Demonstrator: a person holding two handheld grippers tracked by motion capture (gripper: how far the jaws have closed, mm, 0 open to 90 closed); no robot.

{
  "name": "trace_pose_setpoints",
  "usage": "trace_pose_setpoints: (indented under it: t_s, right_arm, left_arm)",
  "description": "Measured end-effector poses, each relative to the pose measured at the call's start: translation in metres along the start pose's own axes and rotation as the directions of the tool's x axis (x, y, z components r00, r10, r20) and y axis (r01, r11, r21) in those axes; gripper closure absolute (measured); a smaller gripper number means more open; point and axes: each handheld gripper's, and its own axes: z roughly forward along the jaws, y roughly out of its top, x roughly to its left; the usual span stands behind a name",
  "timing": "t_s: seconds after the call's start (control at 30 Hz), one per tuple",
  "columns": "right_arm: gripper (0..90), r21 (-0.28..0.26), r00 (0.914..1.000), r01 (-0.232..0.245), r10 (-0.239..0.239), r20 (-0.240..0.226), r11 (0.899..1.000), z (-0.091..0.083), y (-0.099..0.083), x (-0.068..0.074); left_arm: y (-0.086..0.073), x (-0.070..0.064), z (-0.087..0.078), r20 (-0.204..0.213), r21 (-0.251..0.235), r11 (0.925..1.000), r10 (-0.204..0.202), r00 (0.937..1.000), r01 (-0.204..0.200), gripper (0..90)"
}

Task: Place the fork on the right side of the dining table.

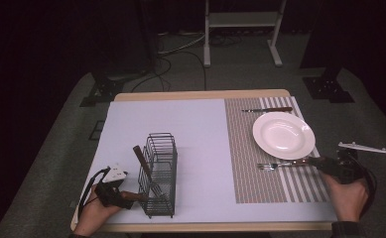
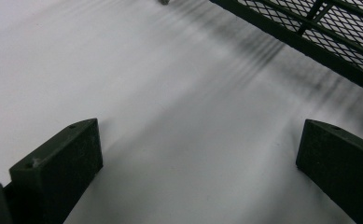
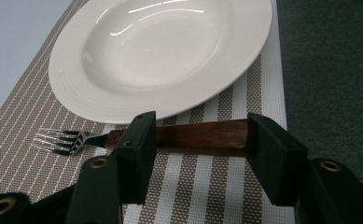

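A fork [image 1: 280, 164] with a brown wooden handle lies on the striped placemat [image 1: 245, 168], just in front of the white plate [image 1: 284, 135]. My right gripper [image 1: 319, 162] is at the handle end. In the right gripper view it [image 3: 200, 135] stands open, with the fork [image 3: 67, 140] lying flat crosswise between the jaw tips and the plate [image 3: 160, 51] beyond. A black wire basket [image 1: 158, 173] holds a leaning utensil with a brown handle [image 1: 141, 157]. My left gripper [image 1: 123, 194] rests just left of the basket. It [image 2: 198, 158] is open over bare table, with the basket's base [image 2: 319, 28] at upper right.
A knife [image 1: 270, 109] lies on the placemat behind the plate. The white table cover [image 1: 190, 139] spreads between basket and placemat. The table's right edge and the grey carpet [image 3: 328, 70] are close beside the right gripper. A stand's legs [image 1: 242, 29] rise behind the table.
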Motion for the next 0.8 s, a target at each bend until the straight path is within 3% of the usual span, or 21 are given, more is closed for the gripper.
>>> trace_pose_setpoints:
  t_s: [0.47,0.8]
  right_arm:
    - [35.9,0.054,0.9994,-0.004,0.002,0.035,0.999,0.014,-0.004,-0.003]
    - [28.0,0.097,0.9974,0.019,-0.026,0.068,0.995,0.023,-0.005,0.0]
  left_arm:
    - [0.0,0.0,0.0,0.0,0.0,1.0,0.0,1.0,0.0,0.0]
    - [0.0,0.0,0.0,0.0,0.0,1.0,0.0,1.0,0.0,0.0]
